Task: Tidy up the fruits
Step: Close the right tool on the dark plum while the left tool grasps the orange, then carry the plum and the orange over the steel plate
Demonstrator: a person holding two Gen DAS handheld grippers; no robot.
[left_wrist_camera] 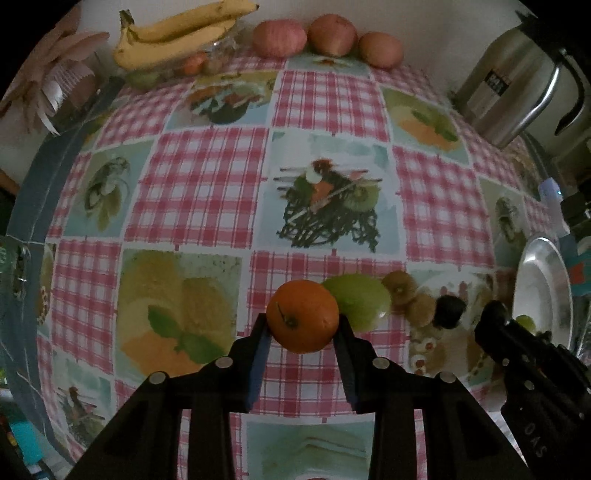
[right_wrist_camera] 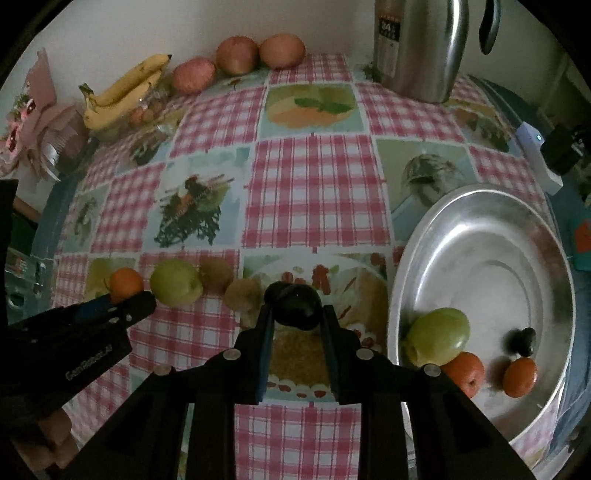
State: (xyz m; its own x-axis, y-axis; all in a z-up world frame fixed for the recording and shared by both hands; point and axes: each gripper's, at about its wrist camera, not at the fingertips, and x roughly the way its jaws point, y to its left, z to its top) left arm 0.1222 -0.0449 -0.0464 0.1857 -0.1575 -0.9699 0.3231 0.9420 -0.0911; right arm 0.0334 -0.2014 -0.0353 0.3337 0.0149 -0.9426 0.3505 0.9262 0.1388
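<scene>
My left gripper (left_wrist_camera: 303,325) is shut on an orange (left_wrist_camera: 302,315) just above the tablecloth; it also shows in the right wrist view (right_wrist_camera: 125,282). Beside it lie a green apple (left_wrist_camera: 360,301), two kiwis (left_wrist_camera: 399,288) and a dark fruit (left_wrist_camera: 448,310). My right gripper (right_wrist_camera: 295,314) is shut on that dark fruit (right_wrist_camera: 295,304), next to a kiwi (right_wrist_camera: 242,295). A silver bowl (right_wrist_camera: 443,229) at the right holds a green apple (right_wrist_camera: 437,336), two oranges (right_wrist_camera: 463,371) and a dark fruit (right_wrist_camera: 521,341).
Bananas (left_wrist_camera: 173,35) on a glass dish and three red apples (left_wrist_camera: 332,35) sit at the table's far edge. A steel thermos (right_wrist_camera: 417,48) stands at the far right. A pink paper flower decoration (left_wrist_camera: 55,85) stands at the far left.
</scene>
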